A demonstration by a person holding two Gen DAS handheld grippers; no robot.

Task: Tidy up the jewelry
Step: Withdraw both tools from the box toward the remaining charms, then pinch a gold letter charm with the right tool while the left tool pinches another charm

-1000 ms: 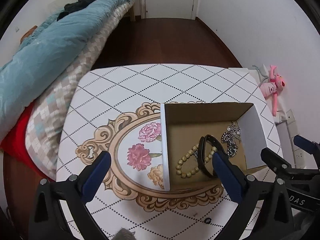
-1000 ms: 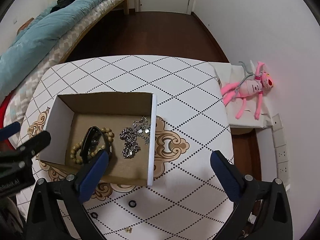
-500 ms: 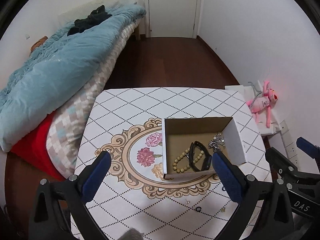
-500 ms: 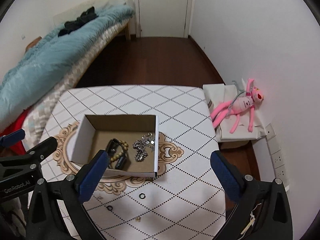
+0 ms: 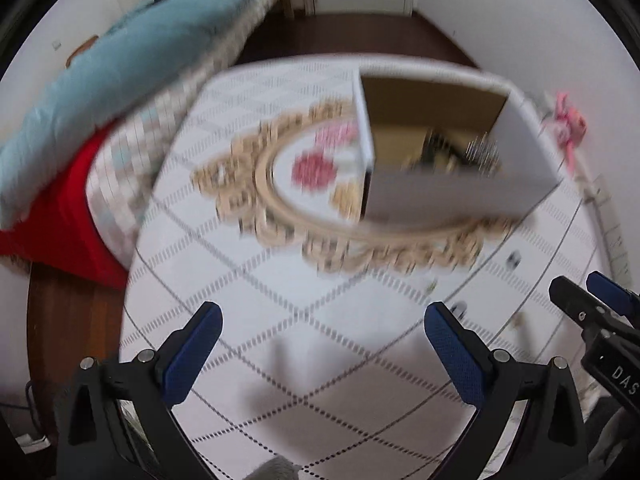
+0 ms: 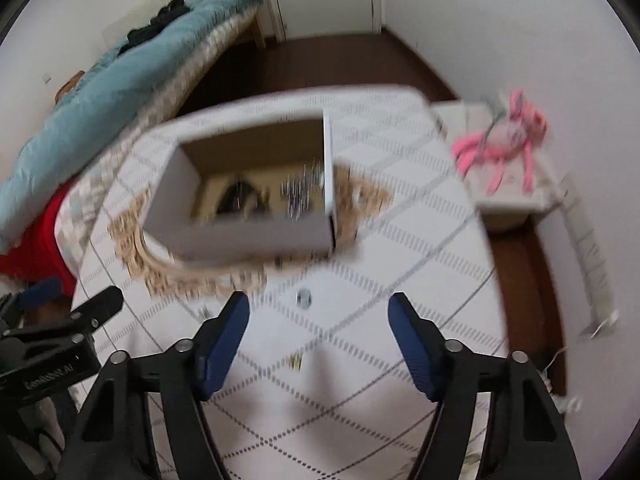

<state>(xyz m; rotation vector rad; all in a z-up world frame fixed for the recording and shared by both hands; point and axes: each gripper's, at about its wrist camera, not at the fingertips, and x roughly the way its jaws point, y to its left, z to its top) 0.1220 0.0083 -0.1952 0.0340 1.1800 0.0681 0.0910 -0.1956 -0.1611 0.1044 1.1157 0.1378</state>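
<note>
Cardboard box [image 6: 256, 200] sits on the patterned table [image 5: 280, 360], open side up. It already holds jewelry: a dark band and a silvery chain, both blurred. Probably used as the collecting bin.

Loose pieces on the table in front of the box, on its near side:
- small ring [image 6: 304, 297], just off the box's near right corner
- tiny gold-coloured piece [image 6: 296, 360], further toward the camera than the ring; too small to identify

Judgement: these are the items left to gather, so both tools are over this patch, not the box.

Right gripper [image 6: 320, 334]: pointing steeply down at the table in front of the box. Jaws closing, nothing pressed between them. The ring lies just beyond the tips.

Left gripper [image 5: 320, 348]: jaws wide apart, empty, angled steeply down over bare table on the box's near left side. Looks like standby.

Heavy motion blur in both views.
</note>
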